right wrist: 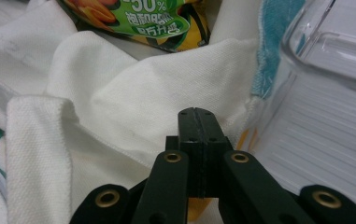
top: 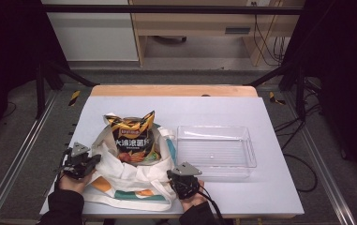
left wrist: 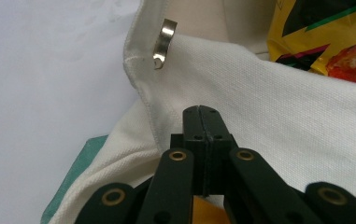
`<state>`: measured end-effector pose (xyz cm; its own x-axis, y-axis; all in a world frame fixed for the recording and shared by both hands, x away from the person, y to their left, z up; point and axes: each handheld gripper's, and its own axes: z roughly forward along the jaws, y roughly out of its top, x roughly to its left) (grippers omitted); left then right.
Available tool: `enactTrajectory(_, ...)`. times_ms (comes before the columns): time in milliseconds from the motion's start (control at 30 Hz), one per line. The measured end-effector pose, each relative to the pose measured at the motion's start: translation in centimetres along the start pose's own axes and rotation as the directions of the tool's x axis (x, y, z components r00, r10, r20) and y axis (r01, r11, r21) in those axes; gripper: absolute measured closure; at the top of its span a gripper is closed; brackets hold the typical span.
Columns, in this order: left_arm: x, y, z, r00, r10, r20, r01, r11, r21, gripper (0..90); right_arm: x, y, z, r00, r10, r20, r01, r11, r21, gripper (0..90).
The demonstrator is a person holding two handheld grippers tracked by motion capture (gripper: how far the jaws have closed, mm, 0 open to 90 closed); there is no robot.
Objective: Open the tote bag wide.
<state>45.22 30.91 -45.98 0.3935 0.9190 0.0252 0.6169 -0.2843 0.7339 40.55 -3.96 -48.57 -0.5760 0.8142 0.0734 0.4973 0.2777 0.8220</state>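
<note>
A white canvas tote bag (top: 134, 180) with teal and orange patches lies open on the pale table (top: 190, 108). A yellow-and-black chip bag (top: 131, 136) stands up out of its mouth. My left gripper (top: 94, 161) is at the tote's left edge. In the left gripper view its jaws (left wrist: 199, 112) are pressed together over the white fabric (left wrist: 269, 107) with nothing between them, and the chip bag (left wrist: 325, 32) is beyond. My right gripper (top: 181, 174) is at the tote's near right corner. It (right wrist: 198, 114) is shut and empty, just above folded fabric (right wrist: 157, 93).
A clear plastic tray (top: 213, 127) stands empty right of the tote, and its wall (right wrist: 325, 51) is close beside my right gripper. A small metal clasp (left wrist: 164, 42) sits on the tote's rim. Bare table (left wrist: 49, 93) lies left of the bag.
</note>
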Motion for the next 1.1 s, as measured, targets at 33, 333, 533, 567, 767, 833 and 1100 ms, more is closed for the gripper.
enactTrajectory(33, 0.0, 0.0, 0.0, 1.0, 0.0, 0.0, 0.0, 1.0, 0.0, 89.8, 0.0, 0.0, 0.0, 1.0, 0.0, 0.0, 0.0, 1.0, 0.0, 90.0)
enactTrajectory(333, -0.4, -0.3, 0.2, 0.9999, 0.016, 0.002, -0.016, 0.9998, 0.014, 89.8, -0.3, 0.2, 0.3, 0.9997, -0.006, -0.022, 0.007, 0.998, 0.054, 90.0)
enactTrajectory(533, -0.5, -0.3, 0.5, 0.9998, 0.02, 0.0, -0.02, 0.9996, 0.02, 89.8, -0.2, -0.1, 0.3, 0.9999, -0.005, -0.015, 0.006, 0.999, 0.039, 90.0)
enactTrajectory(567, -0.5, -0.3, 0.5, 0.9998, 0.02, 0.0, -0.02, 0.9996, 0.02, 89.7, -0.2, -0.1, 0.3, 0.9999, -0.005, -0.015, 0.006, 0.999, 0.039, 90.0)
enactTrajectory(767, -0.4, -0.2, 0.1, 0.9998, 0.009, 0.016, -0.008, 0.9997, -0.023, 84.8, -0.2, -0.2, 0.1, 0.9997, -0.006, -0.024, 0.006, 1.0, 0.017, 87.6)
enactTrajectory(833, -0.4, -0.1, -0.2, 0.9997, 0.004, 0.025, -0.003, 0.9992, -0.041, 80.1, -0.2, 0.0, -0.1, 0.9989, -0.012, -0.044, 0.012, 1.0, 0.001, 84.4)
enactTrajectory(1100, -0.9, 0.3, -2.3, 0.9995, 0.003, 0.033, 0.002, 0.988, -0.155, 60.3, 0.1, 1.4, -1.6, 0.9941, -0.036, -0.102, 0.029, 0.997, -0.073, 68.1)
